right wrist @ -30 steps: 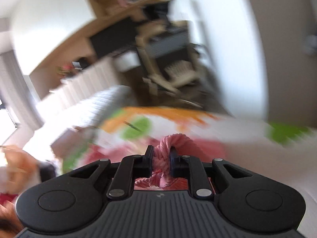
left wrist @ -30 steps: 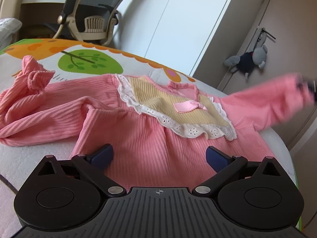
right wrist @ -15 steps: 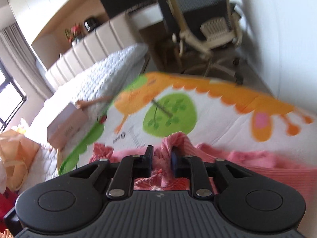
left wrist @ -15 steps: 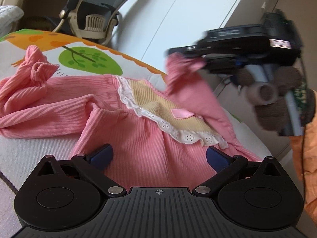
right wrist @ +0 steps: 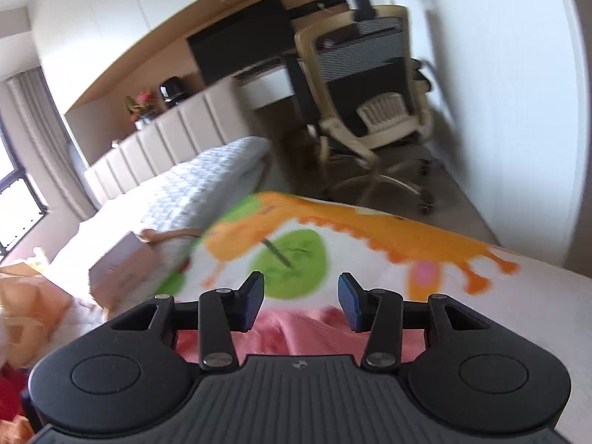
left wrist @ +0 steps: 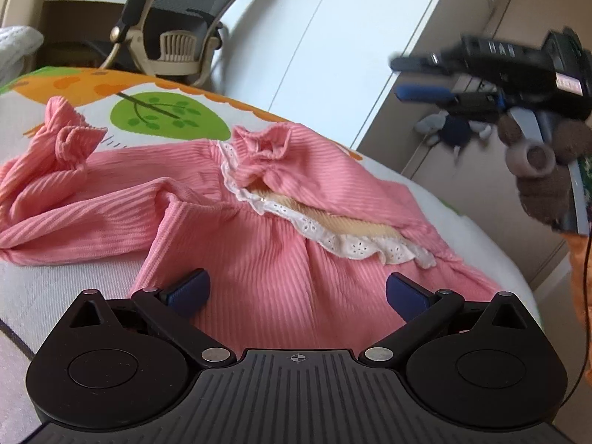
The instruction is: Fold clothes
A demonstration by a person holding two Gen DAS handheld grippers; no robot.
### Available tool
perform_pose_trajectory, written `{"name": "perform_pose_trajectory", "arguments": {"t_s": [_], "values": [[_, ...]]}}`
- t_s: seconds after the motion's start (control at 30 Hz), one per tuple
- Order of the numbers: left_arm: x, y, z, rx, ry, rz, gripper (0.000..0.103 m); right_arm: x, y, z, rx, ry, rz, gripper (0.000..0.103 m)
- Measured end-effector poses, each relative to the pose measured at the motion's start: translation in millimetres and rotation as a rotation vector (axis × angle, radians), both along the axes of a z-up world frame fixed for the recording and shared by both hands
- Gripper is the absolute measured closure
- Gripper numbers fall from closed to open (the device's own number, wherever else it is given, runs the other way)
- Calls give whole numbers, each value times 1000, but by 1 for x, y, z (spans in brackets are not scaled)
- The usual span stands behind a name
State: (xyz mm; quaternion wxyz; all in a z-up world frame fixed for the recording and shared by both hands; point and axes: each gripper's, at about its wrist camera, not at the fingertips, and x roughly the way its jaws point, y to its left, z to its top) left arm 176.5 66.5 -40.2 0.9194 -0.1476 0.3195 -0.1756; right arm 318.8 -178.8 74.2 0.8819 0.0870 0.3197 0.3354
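Note:
A pink ribbed child's top (left wrist: 266,259) with a yellow bib edged in white lace (left wrist: 333,236) lies on a printed mat (left wrist: 166,114). Its right sleeve (left wrist: 296,162) is folded across the chest and hides most of the bib; its ruffled cuff (left wrist: 262,144) rests near the collar. The left sleeve (left wrist: 55,192) stretches out to the left, bunched at its cuff. My left gripper (left wrist: 296,292) hovers open over the lower hem, with nothing between its fingers. My right gripper (right wrist: 301,301) is open and empty above the top (right wrist: 296,329); in the left wrist view the right gripper (left wrist: 425,77) hangs in the air at upper right.
An office chair (right wrist: 370,85) stands beyond the mat's far edge, by a white wardrobe (left wrist: 333,44). A quilted bed (right wrist: 199,188) and a pink box (right wrist: 118,262) lie to the left. A grey soft toy (left wrist: 447,129) hangs on the door at right.
My right gripper carried the right sleeve across the chest, opened and let it go, then rose up and to the right. The left gripper stayed open over the hem.

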Motion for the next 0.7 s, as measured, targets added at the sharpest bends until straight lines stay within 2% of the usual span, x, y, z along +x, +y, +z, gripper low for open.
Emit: {"name": "perform_pose_trajectory", "arguments": {"t_s": [0.13,0.27,0.33,0.4,0.47,0.53,0.67,0.7], "values": [[0,-8,1,55,3,-1,0,-13,-9,-31,-108,-7,-21,59],[-1,-4,16,101,-16,23,0,-32,19,-79,-317,-31,40,59],[-2,-1,23,123,-27,37,0,-48,36,-99,-429,-113,93,59],[-2,2,31,145,-38,51,0,-60,43,-103,-473,-212,107,59],[-2,9,41,182,-62,98,0,-59,40,-103,-458,-207,107,58],[0,26,56,251,-113,217,0,-55,32,-105,-414,-185,95,55],[16,42,47,362,-74,276,1,-52,23,-110,-349,-166,65,51],[20,45,44,389,-61,286,4,-52,22,-109,-349,-168,64,51]]}}
